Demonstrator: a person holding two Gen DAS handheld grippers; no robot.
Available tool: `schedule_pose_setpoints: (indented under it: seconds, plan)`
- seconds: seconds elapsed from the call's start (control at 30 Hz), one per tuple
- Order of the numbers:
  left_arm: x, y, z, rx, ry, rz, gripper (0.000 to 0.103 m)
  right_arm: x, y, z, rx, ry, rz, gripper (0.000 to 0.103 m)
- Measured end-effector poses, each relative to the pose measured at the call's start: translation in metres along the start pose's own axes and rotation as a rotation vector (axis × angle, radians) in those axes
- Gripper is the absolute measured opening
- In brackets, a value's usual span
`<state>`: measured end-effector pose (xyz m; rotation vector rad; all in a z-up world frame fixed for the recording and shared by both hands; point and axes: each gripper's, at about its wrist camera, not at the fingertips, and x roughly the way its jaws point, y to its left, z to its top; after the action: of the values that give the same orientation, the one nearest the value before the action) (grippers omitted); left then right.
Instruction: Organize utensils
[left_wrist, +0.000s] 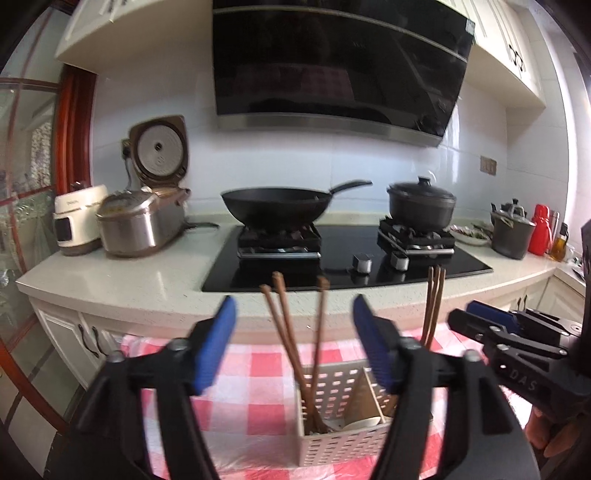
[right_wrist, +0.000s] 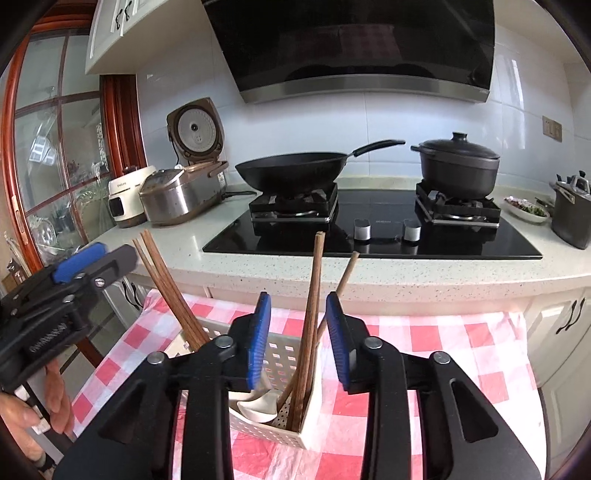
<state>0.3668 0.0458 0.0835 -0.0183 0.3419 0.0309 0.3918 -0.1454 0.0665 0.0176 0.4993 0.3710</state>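
A white perforated utensil basket (left_wrist: 343, 448) stands on a red-and-white checked cloth (left_wrist: 258, 373). Brown wooden chopsticks (left_wrist: 284, 332) stand tilted in its left compartment, more chopsticks (left_wrist: 434, 306) at its right end, and a white spoon (left_wrist: 364, 422) lies inside. My left gripper (left_wrist: 293, 321) is open above the basket, empty. In the right wrist view the basket (right_wrist: 280, 354) holds chopsticks (right_wrist: 312, 325) and a white spoon (right_wrist: 258, 404). My right gripper (right_wrist: 298, 314) is open, its blue pads on either side of the chopsticks without touching them.
Behind the cloth runs a speckled counter (right_wrist: 369, 273) with a black hob (right_wrist: 369, 236), a wok (right_wrist: 291, 170) and a lidded pot (right_wrist: 458, 166). Rice cookers (right_wrist: 177, 195) stand at the left. A grey pot (right_wrist: 570, 214) and a dish (right_wrist: 526, 210) stand at the right.
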Motion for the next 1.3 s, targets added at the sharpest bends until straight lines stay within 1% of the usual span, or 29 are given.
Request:
schedule_pose_setpoints:
  seconds: [0.03, 0.1, 0.13, 0.17, 0.2, 0.23, 0.37, 0.53, 0.6, 0.67, 0.73, 0.8, 0.93, 1.13, 1.3]
  plan:
    - [-0.007, 0.003, -0.001, 0.002, -0.014, 0.014, 0.075, -0.004, 0.0, -0.001, -0.006, -0.006, -0.005, 0.032]
    - [-0.02, 0.006, -0.003, 0.001, -0.034, 0.031, 0.088, -0.015, 0.001, -0.005, -0.021, -0.018, -0.019, 0.032]
    - [-0.027, 0.008, -0.004, -0.004, -0.045, 0.038, 0.091, -0.021, 0.002, -0.008, -0.027, -0.026, -0.022, 0.032]
    - [-0.033, 0.01, -0.006, -0.008, -0.053, 0.042, 0.096, -0.027, 0.003, -0.01, -0.031, -0.031, -0.025, 0.034]
    - [-0.041, 0.011, -0.01, -0.013, -0.06, 0.045, 0.098, -0.033, 0.005, -0.014, -0.037, -0.039, -0.032, 0.04]
    - [-0.047, 0.012, -0.012, -0.015, -0.062, 0.042, 0.098, -0.038, 0.006, -0.016, -0.04, -0.045, -0.037, 0.046]
    - [-0.074, 0.009, -0.027, -0.006, -0.061, 0.038, 0.098, -0.064, 0.013, -0.035, -0.037, -0.063, -0.039, 0.051]
    - [-0.107, -0.001, -0.053, 0.045, -0.058, 0.023, 0.098, -0.094, 0.019, -0.061, -0.024, -0.079, -0.023, 0.066]
    - [-0.115, -0.003, -0.062, 0.06, -0.045, 0.014, 0.098, -0.104, 0.019, -0.068, -0.019, -0.083, -0.009, 0.068]
    - [-0.124, -0.003, -0.072, 0.054, -0.027, -0.01, 0.098, -0.113, 0.019, -0.073, -0.01, -0.082, 0.007, 0.071]
    - [-0.131, -0.004, -0.08, 0.044, -0.013, -0.035, 0.098, -0.12, 0.02, -0.077, -0.02, -0.083, 0.008, 0.076]
    - [-0.136, -0.006, -0.086, 0.036, -0.006, -0.045, 0.098, -0.125, 0.023, -0.081, -0.042, -0.072, 0.026, 0.078]
    - [-0.144, -0.009, -0.092, 0.026, 0.005, -0.061, 0.098, -0.131, 0.028, -0.086, -0.064, -0.053, 0.024, 0.079]
    - [-0.15, -0.014, -0.092, 0.031, -0.012, -0.061, 0.098, -0.139, 0.027, -0.085, -0.059, -0.077, 0.008, 0.079]
    - [-0.148, -0.013, -0.091, 0.02, -0.012, -0.064, 0.098, -0.137, 0.026, -0.088, -0.061, -0.069, 0.006, 0.079]
